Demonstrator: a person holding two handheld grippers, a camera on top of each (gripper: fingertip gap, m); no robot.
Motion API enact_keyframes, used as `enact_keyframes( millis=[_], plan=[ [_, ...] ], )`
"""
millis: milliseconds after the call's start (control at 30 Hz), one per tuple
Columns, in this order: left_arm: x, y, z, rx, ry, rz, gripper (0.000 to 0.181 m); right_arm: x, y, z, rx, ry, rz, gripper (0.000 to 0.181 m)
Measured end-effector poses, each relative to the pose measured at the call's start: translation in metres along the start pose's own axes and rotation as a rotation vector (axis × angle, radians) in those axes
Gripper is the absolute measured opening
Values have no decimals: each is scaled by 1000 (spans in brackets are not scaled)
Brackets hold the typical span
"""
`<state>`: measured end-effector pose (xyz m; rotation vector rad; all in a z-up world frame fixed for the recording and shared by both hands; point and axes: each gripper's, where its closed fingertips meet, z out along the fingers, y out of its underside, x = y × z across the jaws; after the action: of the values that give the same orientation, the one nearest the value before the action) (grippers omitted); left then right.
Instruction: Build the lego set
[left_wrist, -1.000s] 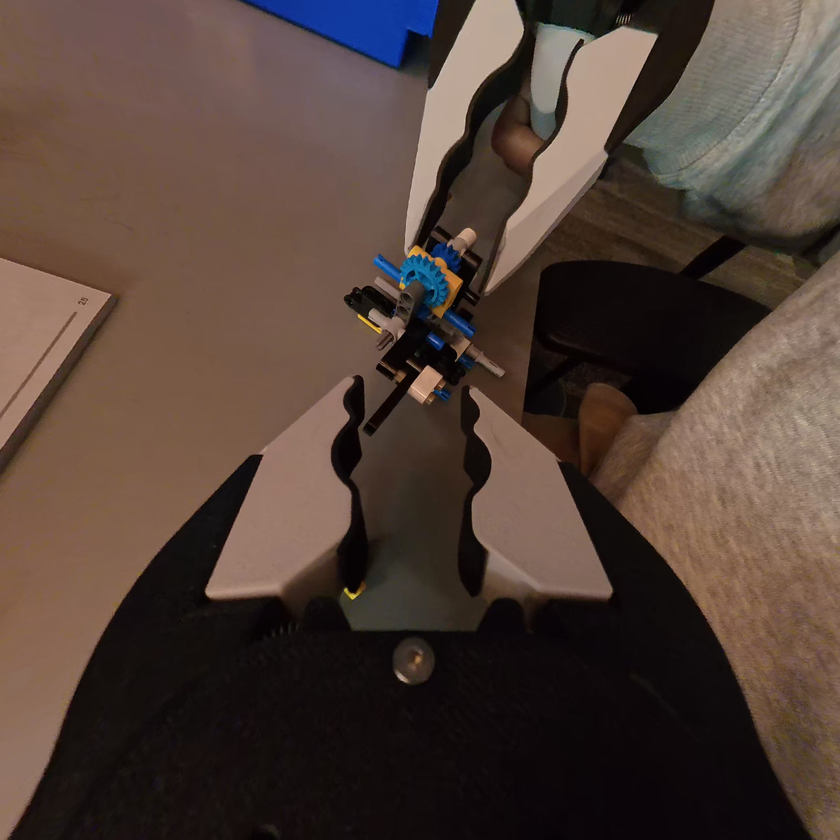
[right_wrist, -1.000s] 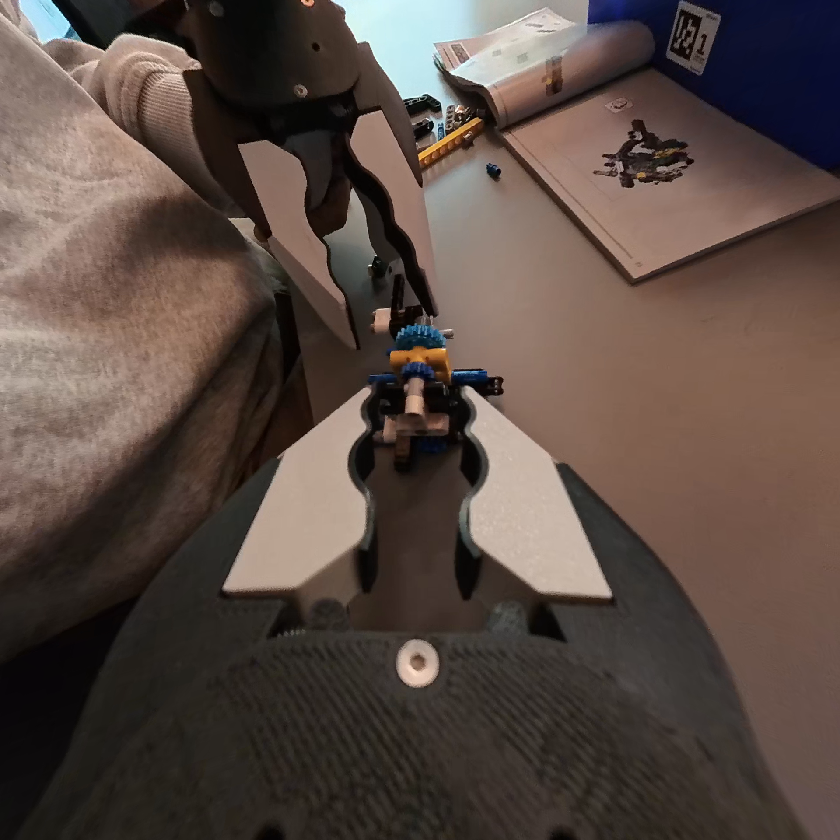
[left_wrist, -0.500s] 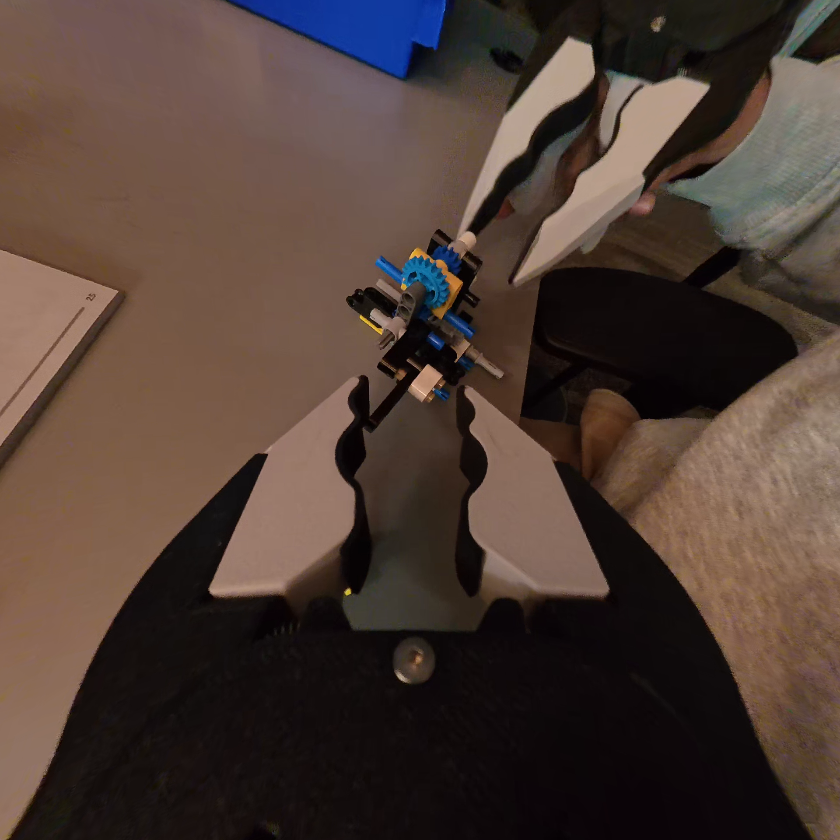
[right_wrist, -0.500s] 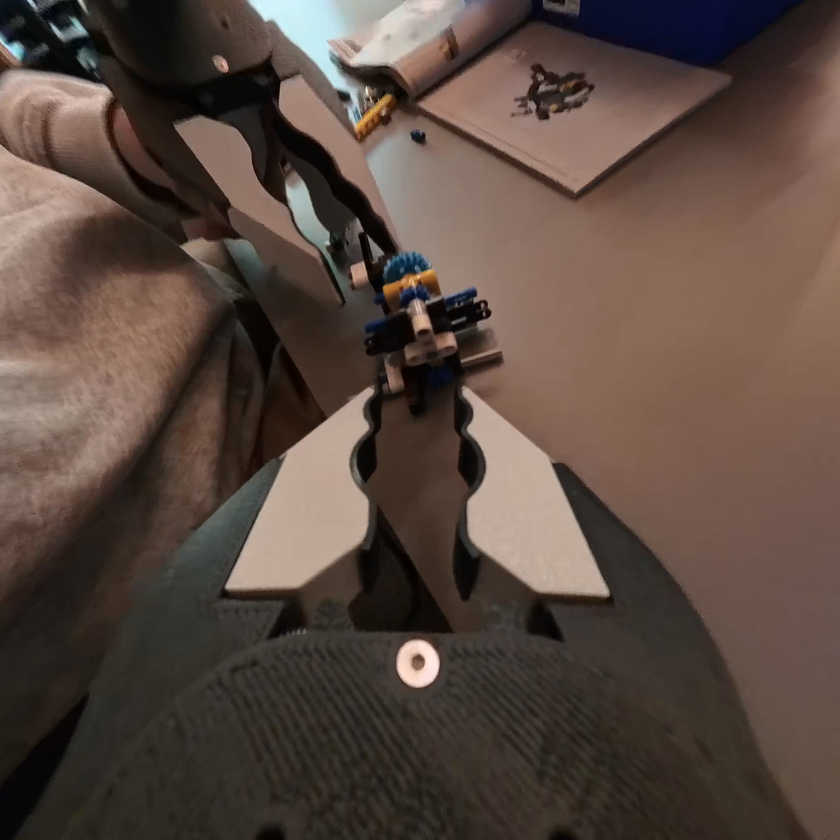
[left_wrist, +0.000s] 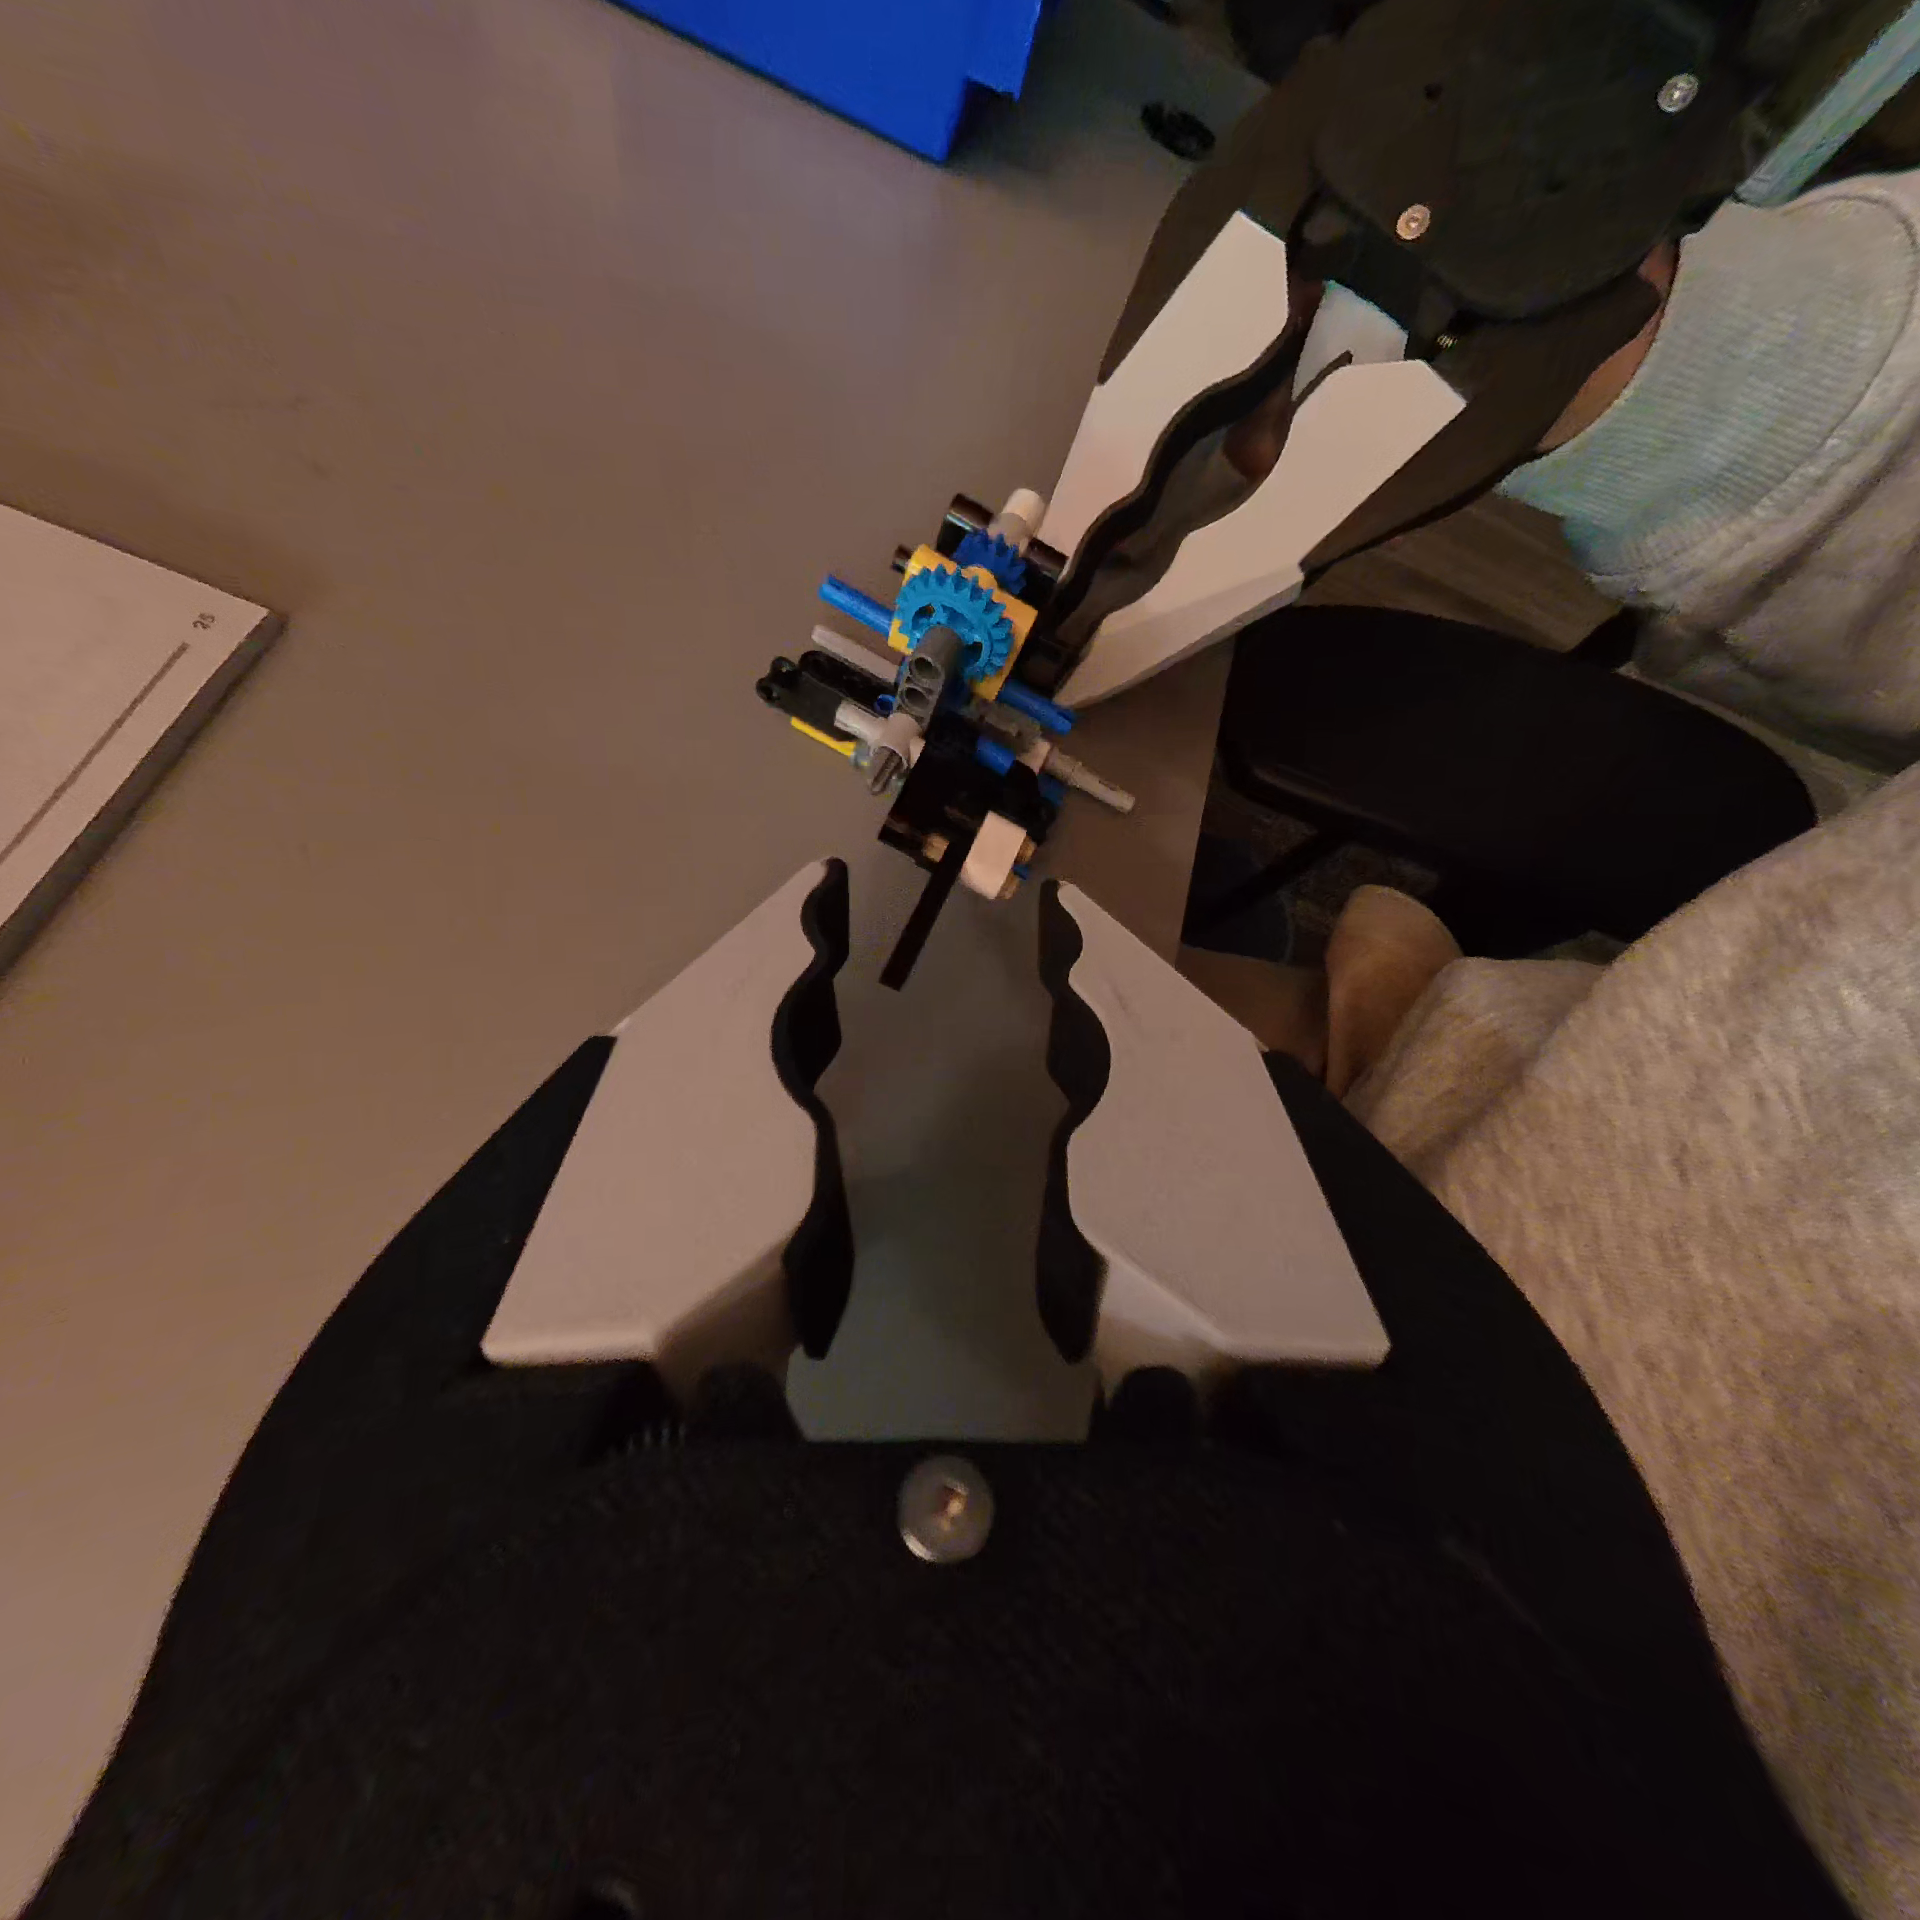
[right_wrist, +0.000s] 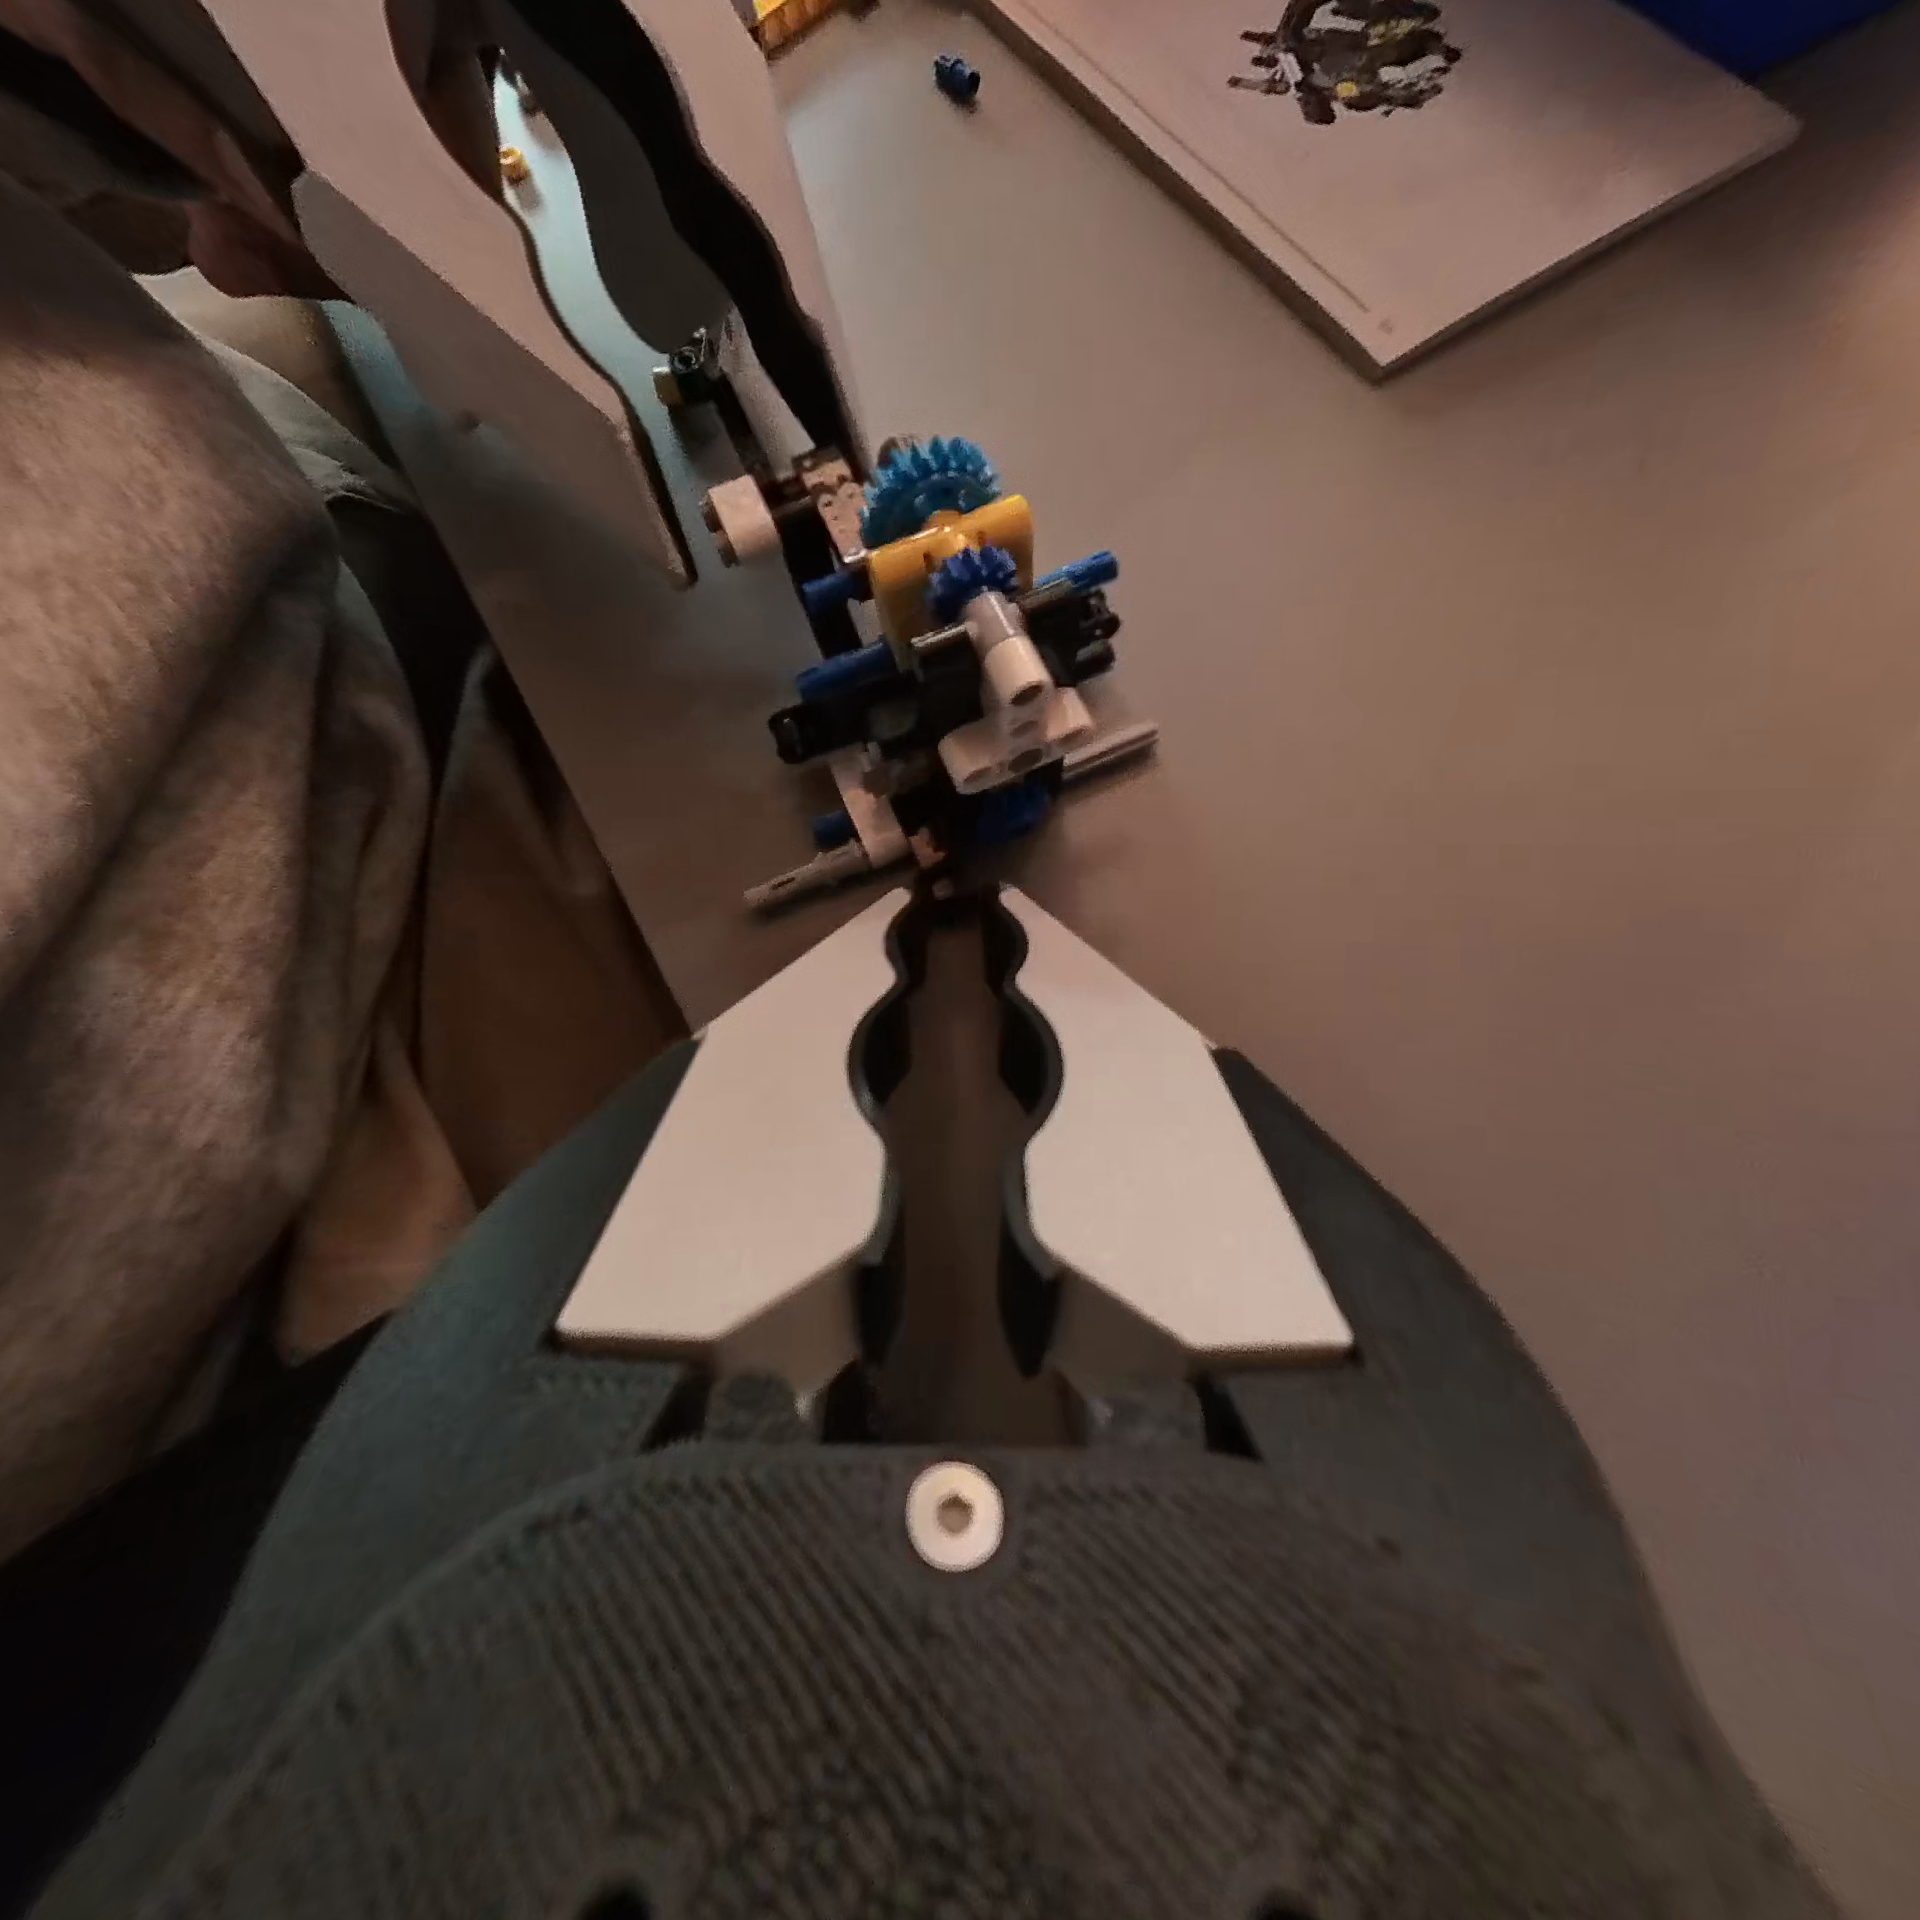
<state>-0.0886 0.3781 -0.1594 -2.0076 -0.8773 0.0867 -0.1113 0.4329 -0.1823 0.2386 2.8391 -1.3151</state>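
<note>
Right gripper (right_wrist: 951, 909), jaws nearly closed, pinches the near end of the lego assembly (right_wrist: 951, 665) at frame centre above the table (right_wrist: 1455, 935); left gripper (left_wrist: 940, 894) stands released just short of it. Light, rigid, yet probably fragile at its protruding axles; grasp the black frame.

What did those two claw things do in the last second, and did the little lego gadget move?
The right gripper, which had straddled the lego model with wide fingers, backed off, narrowed and came back; its tips now appear to pinch the model's near end. The left gripper stayed open at the model's other end, holding nothing. The model stayed in place on the table.
</note>
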Motion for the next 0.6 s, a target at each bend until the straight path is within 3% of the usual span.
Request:
enact_keyframes(
  millis=[200, 433, 600],
  plan=[
    [-12, -9, -8, 52, -25, -75, 55, 11, -9, 9, -12, -36, -38, 9],
    [-26, -10, -21, 91, -63, -103, 59, 26, -19, 20, -24, -49, -66, 9],
    [-28, -6, -20, 78, -89, -85, 58, 21, -20, 19, -43, -75, -92, 31]
  ],
)
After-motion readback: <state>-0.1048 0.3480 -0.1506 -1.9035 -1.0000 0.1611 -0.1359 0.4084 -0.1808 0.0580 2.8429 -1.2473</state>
